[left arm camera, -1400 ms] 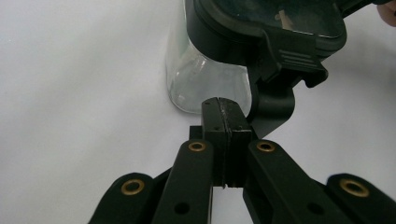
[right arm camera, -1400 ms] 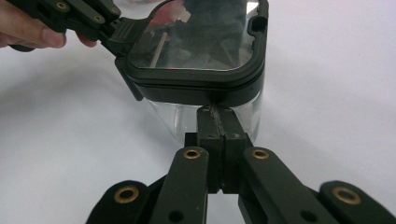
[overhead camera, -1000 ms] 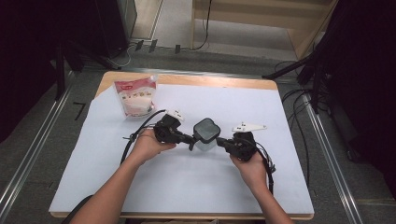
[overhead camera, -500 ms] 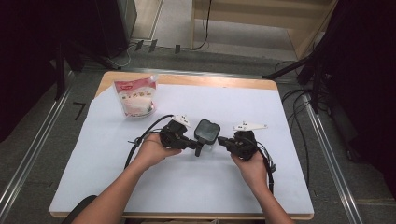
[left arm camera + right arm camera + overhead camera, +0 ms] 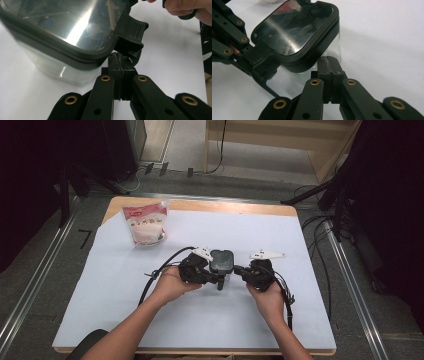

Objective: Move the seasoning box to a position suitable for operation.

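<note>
1. A clear container (image 5: 221, 262) with a glossy dark lid is sitting at tabletop (image 5: 300, 320) centre.
2. Left tool (image 5: 220, 279), jaws closed, is pressing its latch at 6 o'clock.
3. Right tool (image 5: 238, 269), jaws closed empty, is touching its 3 o'clock side.

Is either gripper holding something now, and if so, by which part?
Neither grips anything. The left gripper is shut, its tip under the black latch of the clear container with the dark lid. The right gripper is shut beside its wall.

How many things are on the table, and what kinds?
Clear container with a dark lid: 1
White and red pouch: 1
Handheld grippers, left gripper and right gripper: 2
Total: 4
</note>
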